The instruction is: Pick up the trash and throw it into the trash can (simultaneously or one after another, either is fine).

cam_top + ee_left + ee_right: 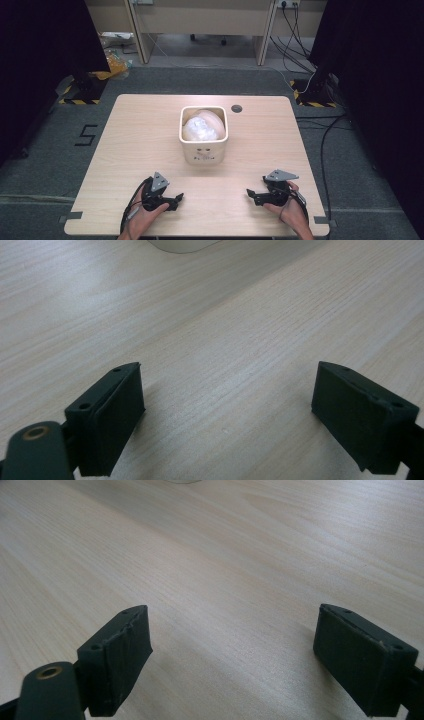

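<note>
A cream square bin point(203, 146) stands in the middle of the wooden table point(130, 135), with a crumpled white bag point(201, 129) inside it. My left gripper point(175, 199) rests near the front edge at the left, held by a hand, its jaws wide open over bare wood point(227, 395). At the front right, my right gripper point(251, 194) is also open with nothing between its jaws point(232, 640). Both grippers point inward toward each other, well short of the bin, whose base point(182, 245) edges into the top of the left gripper view.
A small dark round grommet point(236, 108) sits in the table top behind the bin. Black curtains flank both sides. Cables point(327, 135) run on the floor at the right, and a bench point(200, 20) stands beyond the table.
</note>
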{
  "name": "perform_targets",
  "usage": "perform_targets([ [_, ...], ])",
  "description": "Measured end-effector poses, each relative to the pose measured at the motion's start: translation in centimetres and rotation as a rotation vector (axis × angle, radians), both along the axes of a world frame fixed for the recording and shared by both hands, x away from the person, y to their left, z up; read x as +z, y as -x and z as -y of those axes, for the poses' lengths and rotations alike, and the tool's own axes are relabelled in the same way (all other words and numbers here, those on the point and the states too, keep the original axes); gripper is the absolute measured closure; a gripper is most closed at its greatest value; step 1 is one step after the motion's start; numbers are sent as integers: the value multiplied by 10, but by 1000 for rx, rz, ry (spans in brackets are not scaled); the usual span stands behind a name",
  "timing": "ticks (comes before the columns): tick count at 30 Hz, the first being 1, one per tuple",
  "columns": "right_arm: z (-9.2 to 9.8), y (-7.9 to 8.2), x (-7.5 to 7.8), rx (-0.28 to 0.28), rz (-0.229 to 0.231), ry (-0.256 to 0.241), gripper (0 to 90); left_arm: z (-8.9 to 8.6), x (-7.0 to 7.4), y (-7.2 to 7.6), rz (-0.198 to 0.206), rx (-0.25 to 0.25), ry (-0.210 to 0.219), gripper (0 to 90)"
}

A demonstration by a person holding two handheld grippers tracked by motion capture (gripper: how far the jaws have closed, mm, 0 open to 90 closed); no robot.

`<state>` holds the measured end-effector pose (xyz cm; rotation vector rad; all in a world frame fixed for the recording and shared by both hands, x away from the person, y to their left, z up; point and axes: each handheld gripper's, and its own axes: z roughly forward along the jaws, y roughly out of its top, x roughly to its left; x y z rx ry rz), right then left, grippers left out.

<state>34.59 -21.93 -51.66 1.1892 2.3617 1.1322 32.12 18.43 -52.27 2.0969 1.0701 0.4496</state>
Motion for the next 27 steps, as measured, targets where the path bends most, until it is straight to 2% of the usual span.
perform_targets([
  [11, -11, 4, -1, 8, 42, 115, 141, 0, 0, 0, -1, 3, 3, 126],
  [27, -11, 4, -1, 8, 41, 112, 141, 0, 0, 0, -2, 1, 1, 126],
])
